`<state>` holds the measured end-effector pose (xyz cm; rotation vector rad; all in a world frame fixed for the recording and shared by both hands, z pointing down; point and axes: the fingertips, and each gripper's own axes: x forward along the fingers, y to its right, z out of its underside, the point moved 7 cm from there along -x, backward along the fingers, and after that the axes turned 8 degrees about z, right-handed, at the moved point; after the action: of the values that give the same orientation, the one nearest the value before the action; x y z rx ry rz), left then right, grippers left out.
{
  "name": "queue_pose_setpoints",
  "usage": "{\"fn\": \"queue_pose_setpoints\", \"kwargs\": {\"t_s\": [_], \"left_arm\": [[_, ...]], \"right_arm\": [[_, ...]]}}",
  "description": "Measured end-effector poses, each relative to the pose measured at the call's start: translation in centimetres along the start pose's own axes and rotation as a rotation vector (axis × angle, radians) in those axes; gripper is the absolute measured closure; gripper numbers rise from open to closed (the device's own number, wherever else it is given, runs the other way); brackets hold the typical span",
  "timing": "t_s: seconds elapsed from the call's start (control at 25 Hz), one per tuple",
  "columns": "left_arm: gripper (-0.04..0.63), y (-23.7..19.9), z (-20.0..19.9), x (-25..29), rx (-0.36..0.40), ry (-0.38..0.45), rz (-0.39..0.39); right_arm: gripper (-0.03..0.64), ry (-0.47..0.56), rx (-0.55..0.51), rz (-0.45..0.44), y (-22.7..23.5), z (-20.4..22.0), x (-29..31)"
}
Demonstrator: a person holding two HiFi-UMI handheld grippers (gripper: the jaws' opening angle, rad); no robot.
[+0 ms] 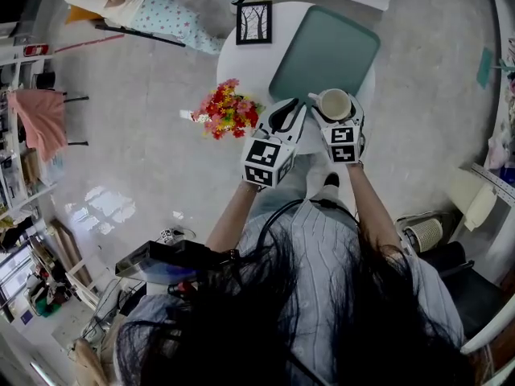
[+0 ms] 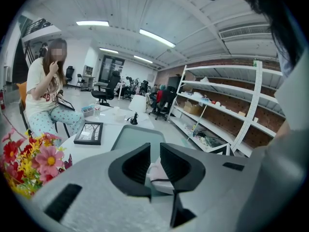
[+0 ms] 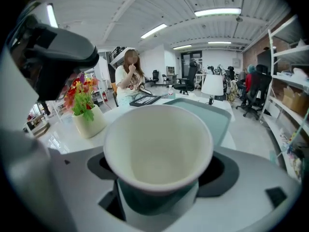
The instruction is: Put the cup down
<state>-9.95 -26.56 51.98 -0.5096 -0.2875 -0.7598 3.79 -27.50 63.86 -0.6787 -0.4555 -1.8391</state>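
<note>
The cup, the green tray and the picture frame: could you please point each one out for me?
cup (image 3: 157,149): right gripper view, on its pale inner wall.
green tray (image 1: 326,51): head view, on the bare middle of its surface.
picture frame (image 1: 254,22): head view, on the middle of the picture.

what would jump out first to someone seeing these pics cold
The cup fills the right gripper view, upright and empty, clamped in the right hand-held gripper over the near edge of the round white table. Next come the bright red and yellow flowers at the table's left edge and the big green tray just beyond the cup.
</note>
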Motion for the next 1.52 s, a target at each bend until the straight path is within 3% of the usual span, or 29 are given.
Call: {"fn": "queue_pose_setpoints", "kwargs": {"t_s": [0.12,0.52,1.16,1.52], "left_arm": [[0.523,0.1,0.0,0.0,0.001,0.002,-0.003],[0.523,0.1,0.3,-0.5,-0.004,0.0,-0.022],[0.523,0.1,0.6,-1.0,-0.006,0.004,-0.034],[0.523,0.1,0.8,-1.3,-0.003,0.001,-0.036]], "right_arm": [[0.202,-0.004,-0.067,-0.002,0.0,-0.2,0.0],[0.202,-0.013,-0.118,-0.009,-0.3,-0.2,-0.2],[0.202,0.004,-0.13,0.005,-0.4,-0.1,0.0],[0.202,-0.043,-0.138,-0.011,-0.6,-0.2,-0.1]]}}
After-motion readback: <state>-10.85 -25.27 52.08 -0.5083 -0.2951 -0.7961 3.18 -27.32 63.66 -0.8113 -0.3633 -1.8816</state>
